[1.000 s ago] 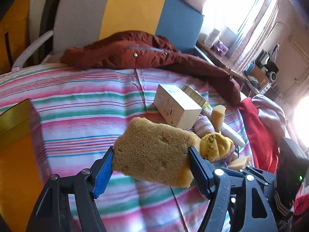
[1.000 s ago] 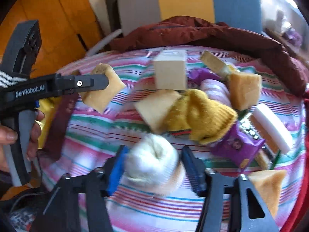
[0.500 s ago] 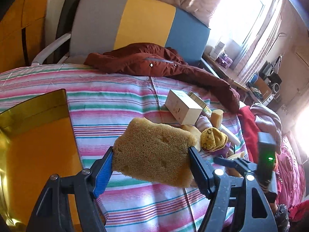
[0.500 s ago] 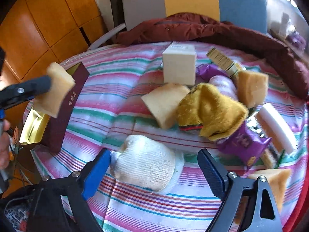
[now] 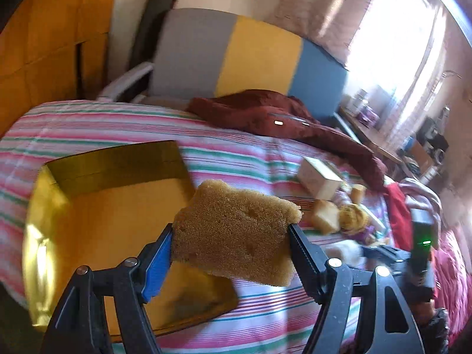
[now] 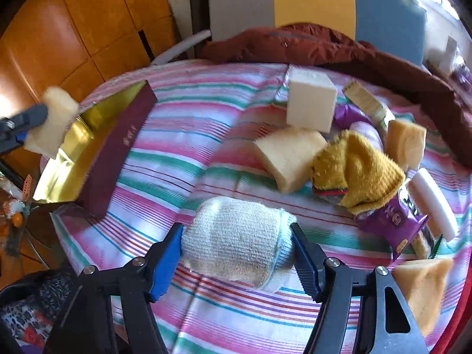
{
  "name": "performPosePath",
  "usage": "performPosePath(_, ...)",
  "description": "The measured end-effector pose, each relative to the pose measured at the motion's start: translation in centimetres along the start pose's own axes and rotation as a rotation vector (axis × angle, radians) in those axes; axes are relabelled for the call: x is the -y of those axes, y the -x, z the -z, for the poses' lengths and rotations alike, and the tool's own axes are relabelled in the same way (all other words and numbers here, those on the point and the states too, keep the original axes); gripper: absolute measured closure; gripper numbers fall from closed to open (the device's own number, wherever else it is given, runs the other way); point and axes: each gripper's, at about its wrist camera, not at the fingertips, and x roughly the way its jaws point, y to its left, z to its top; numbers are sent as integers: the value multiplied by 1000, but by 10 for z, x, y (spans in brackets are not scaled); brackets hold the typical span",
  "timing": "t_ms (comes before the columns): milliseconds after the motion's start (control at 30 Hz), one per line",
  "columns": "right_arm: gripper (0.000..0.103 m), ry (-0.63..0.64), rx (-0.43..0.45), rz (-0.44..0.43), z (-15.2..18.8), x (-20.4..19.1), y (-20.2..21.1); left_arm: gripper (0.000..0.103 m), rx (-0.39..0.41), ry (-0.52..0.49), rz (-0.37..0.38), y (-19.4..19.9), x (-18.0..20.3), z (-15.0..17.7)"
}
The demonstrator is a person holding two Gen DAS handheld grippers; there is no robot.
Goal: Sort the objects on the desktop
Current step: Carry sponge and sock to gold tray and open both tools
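Your left gripper (image 5: 230,236) pinches the brown sponge (image 5: 236,233) across its width, carried above the open gold-lined box (image 5: 44,206) at the left edge of the striped cloth (image 5: 236,159), presumably so it drops in with its kind. Your right gripper (image 6: 236,250) has just been closing, and its jaws now flank the rolled white sock (image 6: 236,247) with pads touching both sides; judged a fresh grip. To the right, the unsorted pile remains: pale box (image 6: 309,100), yellow sock (image 6: 357,174), purple packet (image 6: 392,221).
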Motion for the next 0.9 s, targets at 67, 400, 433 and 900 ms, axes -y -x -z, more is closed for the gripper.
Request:
performPosePath(67,33,5,15,-10,-3,-7,7,28,9,40,-49,8,-27,4)
performPosePath(400,33,117,76,-124,-33,-94,20,27,4,168,-240,27,-124,42)
performPosePath(433,33,128,79,-139,-36,-104,19,26,5,175,-258,28,-129,45)
performPosePath(900,8,186,54,-403,-68,-252,-32,19,26,238,-380,44,-174,68)
